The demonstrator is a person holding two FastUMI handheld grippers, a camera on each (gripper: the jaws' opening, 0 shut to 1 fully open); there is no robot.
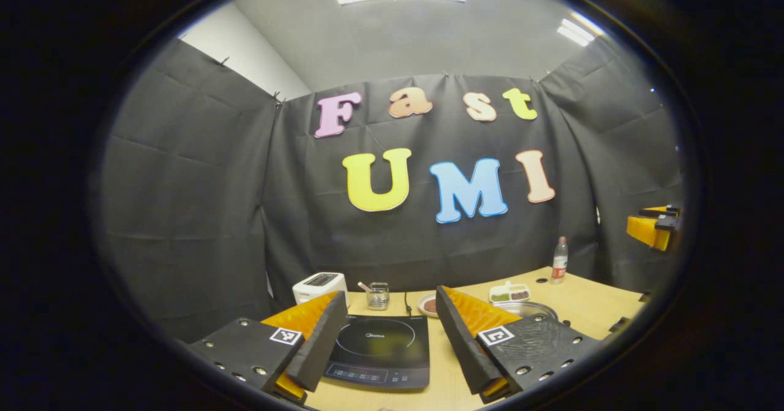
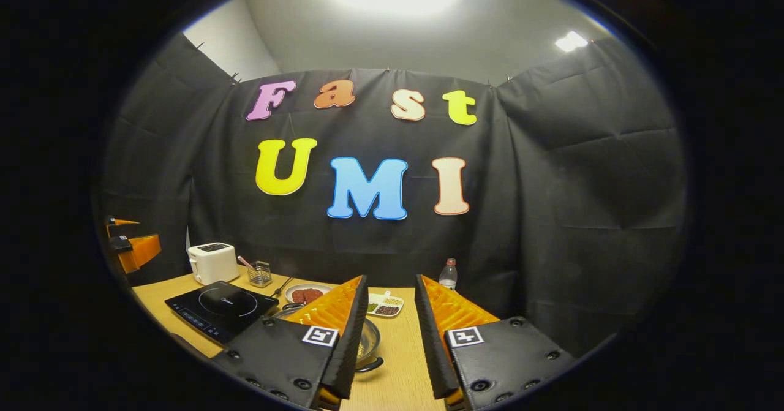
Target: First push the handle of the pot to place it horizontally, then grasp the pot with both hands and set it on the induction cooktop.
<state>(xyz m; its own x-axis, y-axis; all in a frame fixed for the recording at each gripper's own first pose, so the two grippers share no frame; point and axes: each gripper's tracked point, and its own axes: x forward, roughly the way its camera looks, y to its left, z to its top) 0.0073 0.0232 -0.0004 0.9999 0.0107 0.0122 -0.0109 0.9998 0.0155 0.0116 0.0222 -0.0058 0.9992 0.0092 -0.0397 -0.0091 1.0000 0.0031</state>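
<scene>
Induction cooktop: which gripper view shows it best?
The left gripper view: the induction cooktop lies centred between the open left gripper fingers, ring and control strip visible. In the right gripper view the cooktop sits far left, angled and smaller, beside the toaster.

A pale wood counter (image 2: 401, 362) carries a cooktop (image 2: 220, 308) at left, toaster (image 2: 212, 263) and wire basket (image 2: 260, 274) behind it, a pot (image 2: 369, 345) at centre, a plate (image 2: 308, 294), a divided dish (image 2: 386, 305) and a bottle (image 2: 449, 274) farther back.
</scene>
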